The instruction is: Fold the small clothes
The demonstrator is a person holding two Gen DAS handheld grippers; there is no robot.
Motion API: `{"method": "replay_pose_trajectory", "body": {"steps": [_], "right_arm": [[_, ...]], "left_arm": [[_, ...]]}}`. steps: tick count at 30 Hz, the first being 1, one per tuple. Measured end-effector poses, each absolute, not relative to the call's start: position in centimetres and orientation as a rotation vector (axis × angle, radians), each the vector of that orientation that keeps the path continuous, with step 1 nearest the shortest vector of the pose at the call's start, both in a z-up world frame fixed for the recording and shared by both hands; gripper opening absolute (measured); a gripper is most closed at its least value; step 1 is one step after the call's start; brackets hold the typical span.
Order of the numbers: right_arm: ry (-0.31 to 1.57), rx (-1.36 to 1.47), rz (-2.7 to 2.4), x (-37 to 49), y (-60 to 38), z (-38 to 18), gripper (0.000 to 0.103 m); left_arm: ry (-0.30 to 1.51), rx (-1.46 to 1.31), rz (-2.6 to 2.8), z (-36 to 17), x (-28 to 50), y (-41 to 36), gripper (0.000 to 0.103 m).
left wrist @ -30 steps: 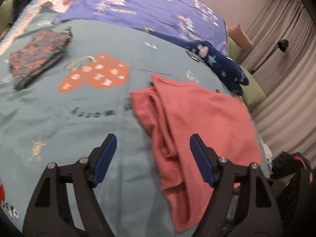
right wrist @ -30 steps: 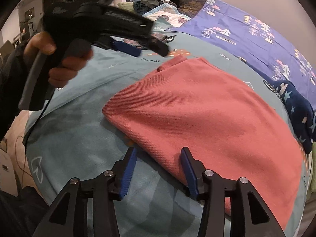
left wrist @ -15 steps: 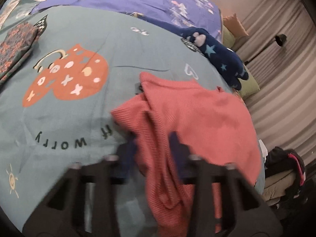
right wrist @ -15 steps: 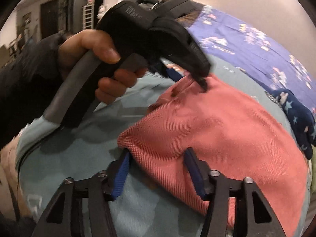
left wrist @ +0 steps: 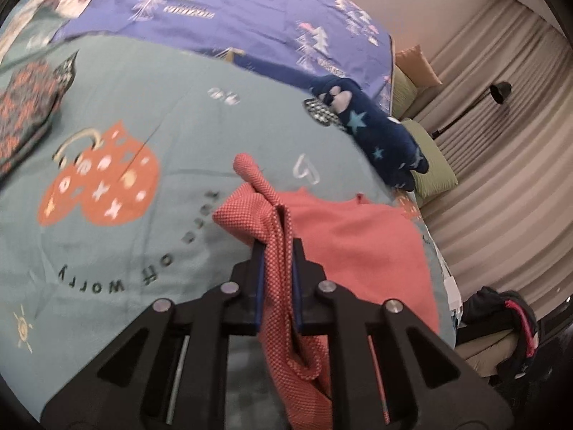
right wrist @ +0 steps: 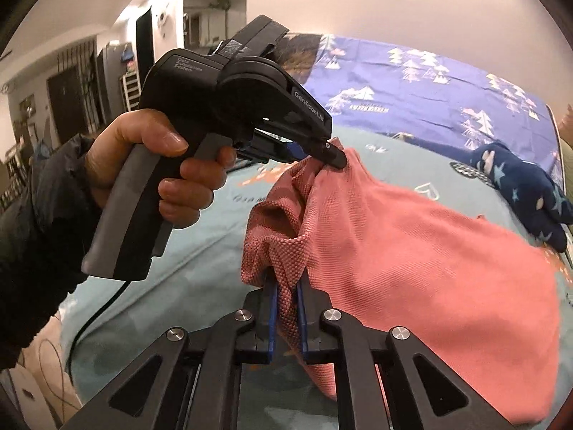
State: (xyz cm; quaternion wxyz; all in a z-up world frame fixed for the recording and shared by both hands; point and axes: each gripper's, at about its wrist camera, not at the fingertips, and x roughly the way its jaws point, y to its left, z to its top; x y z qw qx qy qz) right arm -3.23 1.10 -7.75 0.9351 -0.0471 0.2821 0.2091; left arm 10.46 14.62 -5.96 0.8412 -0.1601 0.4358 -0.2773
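Observation:
A salmon-pink knit garment (left wrist: 358, 243) lies on a teal bedspread (left wrist: 143, 165) and also fills the right wrist view (right wrist: 429, 265). My left gripper (left wrist: 277, 247) is shut on a bunched edge of the garment and lifts it off the bed. In the right wrist view the left gripper (right wrist: 322, 152) shows in a person's hand (right wrist: 157, 168), pinching one corner. My right gripper (right wrist: 286, 286) is shut on the near corner of the same edge, which hangs between the two grippers.
A navy star-patterned garment (left wrist: 376, 132) lies at the bed's far right edge. A dark floral folded piece (left wrist: 25, 114) lies at far left. A purple tree-print sheet (left wrist: 232, 10) covers the far side. Curtains (left wrist: 501, 179) and a floor lamp (left wrist: 497, 95) stand to the right.
Both grippers went from open beside the garment's edge to shut on it, and the gripped edge has been lifted off the bedspread.

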Motion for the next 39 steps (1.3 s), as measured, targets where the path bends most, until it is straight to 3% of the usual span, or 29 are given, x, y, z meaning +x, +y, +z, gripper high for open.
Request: {"method": "replay_pose_trajectory", "body": {"steps": [14,23,34,39], "right_arm": [[0.494,0.096,0.348,-5.5,-8.7,-4.8,0.008],[0.477,0.265,0.266,-6.9,-18.2,-4.8,0.008],[0.615,0.573,0.202,-8.2,-28.0,-10.6,0.008],[0.690,0.689,0.230,-8.0,-29.4,-13.6,0.008]], "left_arm": [[0.877,-0.170,-0.598,-0.4,10.0,4.8,0.014],[0.883,-0.060,-0.685,1.5,9.3,-6.4,0.014],[0.978,0.212,-0.727,-3.3,7.9,-20.1,0.014],[0.997,0.260,-0.711,-5.7,7.7,-22.6,0.021]]}}
